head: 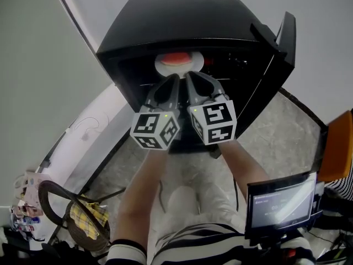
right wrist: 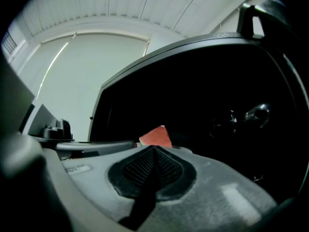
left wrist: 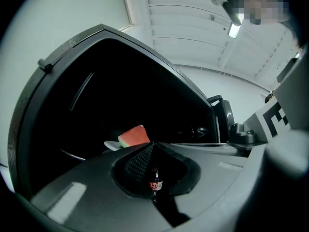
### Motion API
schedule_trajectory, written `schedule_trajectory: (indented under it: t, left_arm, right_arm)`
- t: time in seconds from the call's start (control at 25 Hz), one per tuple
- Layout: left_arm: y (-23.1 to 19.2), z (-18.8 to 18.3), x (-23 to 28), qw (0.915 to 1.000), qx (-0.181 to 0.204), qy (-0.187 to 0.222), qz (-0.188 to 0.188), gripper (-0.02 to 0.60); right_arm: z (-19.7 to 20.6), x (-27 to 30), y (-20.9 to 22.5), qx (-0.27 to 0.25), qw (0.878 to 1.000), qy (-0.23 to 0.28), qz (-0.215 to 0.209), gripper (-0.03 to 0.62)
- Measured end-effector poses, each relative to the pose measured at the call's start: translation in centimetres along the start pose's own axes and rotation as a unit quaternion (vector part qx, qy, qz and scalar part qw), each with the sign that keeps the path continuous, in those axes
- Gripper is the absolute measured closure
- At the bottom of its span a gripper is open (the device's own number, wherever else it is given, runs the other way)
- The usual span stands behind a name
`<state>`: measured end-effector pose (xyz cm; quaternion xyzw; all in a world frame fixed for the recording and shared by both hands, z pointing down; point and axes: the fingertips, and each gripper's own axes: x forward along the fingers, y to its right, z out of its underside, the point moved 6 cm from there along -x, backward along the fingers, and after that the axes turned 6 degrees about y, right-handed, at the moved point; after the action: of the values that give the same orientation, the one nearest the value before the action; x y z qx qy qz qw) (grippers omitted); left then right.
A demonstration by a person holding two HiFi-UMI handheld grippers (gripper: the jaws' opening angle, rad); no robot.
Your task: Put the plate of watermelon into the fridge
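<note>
Left tool (left wrist: 152,144) & right tool (right wrist: 154,148) were clenched on the plate (head: 161,65) at its near rim. Plate w/ watermelon (head: 177,58) was just inside the fridge (head: 182,21), at 12 o'clock. Next, I think: set it down flat, then let go.

Left gripper (head: 176,81), right gripper (head: 190,80): mine, both grey, jaws tapering to a point. Pads (left wrist: 137,159) dark, mesh-textured. Left cube (head: 155,129) and right cube (head: 213,122): black-and-white square markers, small green light near each top edge. My top (head: 193,246) is striped black and white, and so is the cuff (head: 127,251).
</note>
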<state>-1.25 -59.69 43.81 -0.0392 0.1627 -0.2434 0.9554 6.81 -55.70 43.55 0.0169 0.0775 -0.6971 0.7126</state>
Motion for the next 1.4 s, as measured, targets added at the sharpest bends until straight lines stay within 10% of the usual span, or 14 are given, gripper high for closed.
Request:
schedule_trajectory:
  t: [1.4]
  left_arm:
    - [4.8,-7.9,-2.9,0.9997,-0.015,-0.012,0.018,0.58]
  right_arm:
    - [-7.8,-4.4,-3.0,0.032,0.999,-0.015,0.001,0.594]
